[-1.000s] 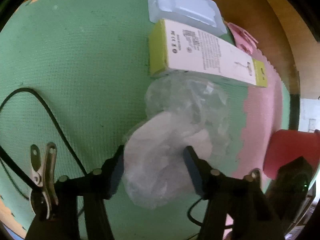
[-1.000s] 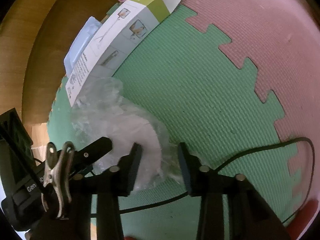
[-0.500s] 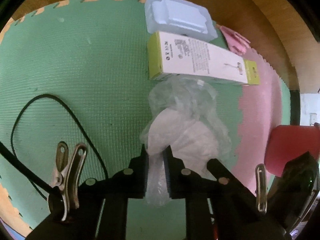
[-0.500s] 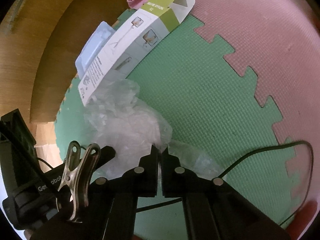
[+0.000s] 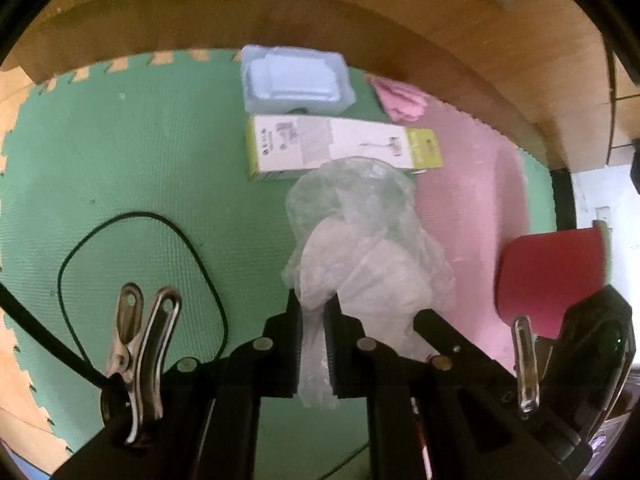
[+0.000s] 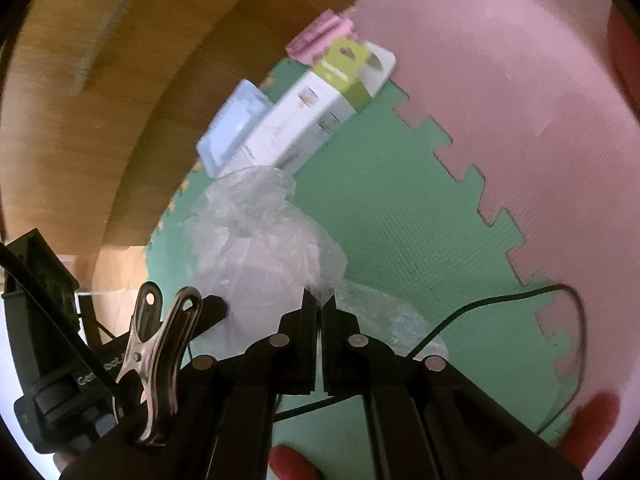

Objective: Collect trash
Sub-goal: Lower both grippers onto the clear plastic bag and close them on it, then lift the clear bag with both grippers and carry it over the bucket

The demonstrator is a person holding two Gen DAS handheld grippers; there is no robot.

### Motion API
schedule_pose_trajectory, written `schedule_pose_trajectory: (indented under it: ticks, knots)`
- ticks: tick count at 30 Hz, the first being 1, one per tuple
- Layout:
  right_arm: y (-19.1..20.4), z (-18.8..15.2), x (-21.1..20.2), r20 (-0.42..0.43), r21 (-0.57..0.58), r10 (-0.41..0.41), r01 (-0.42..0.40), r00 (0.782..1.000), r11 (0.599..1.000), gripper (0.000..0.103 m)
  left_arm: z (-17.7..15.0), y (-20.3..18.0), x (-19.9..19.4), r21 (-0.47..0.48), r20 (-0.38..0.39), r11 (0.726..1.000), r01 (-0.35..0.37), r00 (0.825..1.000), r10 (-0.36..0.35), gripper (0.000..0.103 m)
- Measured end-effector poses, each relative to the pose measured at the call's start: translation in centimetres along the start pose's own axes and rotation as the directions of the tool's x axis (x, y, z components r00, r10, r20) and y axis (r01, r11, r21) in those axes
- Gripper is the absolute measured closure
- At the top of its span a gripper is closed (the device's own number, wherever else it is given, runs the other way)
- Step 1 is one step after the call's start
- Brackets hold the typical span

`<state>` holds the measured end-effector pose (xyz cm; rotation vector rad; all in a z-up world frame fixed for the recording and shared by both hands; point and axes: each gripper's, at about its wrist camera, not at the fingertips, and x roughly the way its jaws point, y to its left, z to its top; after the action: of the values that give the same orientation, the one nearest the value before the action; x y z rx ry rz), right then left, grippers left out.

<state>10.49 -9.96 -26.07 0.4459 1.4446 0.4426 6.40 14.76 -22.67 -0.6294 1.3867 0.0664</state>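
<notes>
A crumpled clear plastic bag hangs above the green foam mat, held from two sides. My left gripper pinches a fold of the bag, its jaws closing the last bit on it. To its right a black finger of the right gripper reaches into the bag's other edge. In the right wrist view the same bag bulges left of my right gripper, which is shut on a thin edge of film.
Beyond the bag lie a white and green carton, a pale blue plastic tray and a pink packet, against a wooden wall. A black cable loops on the mat. A red object sits right, past the pink mat.
Both grippers closed from open onto the bag and rose. The bag has lifted off the mat, and the carton and tray look farther away.
</notes>
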Motion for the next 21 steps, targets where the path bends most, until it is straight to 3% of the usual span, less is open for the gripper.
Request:
schedule_pose_trajectory:
  ticks: [9,21]
  knots:
    - [2.0,0.2,-6.9,0.081,-0.044,0.022,-0.019,0.996,0.999,0.101,-0.7,-4.6,-5.7,0.042,0.091,0.998,0.047,0.995,-0.051,0.093]
    - [5.8,-0.7,-16.9,0.213,-0.136,0.064,-0.035,0.975,0.99,0.101,-2.9,-10.1,-15.4,0.146,0.235,0.988,0.052,0.968,-0.086,0.093]
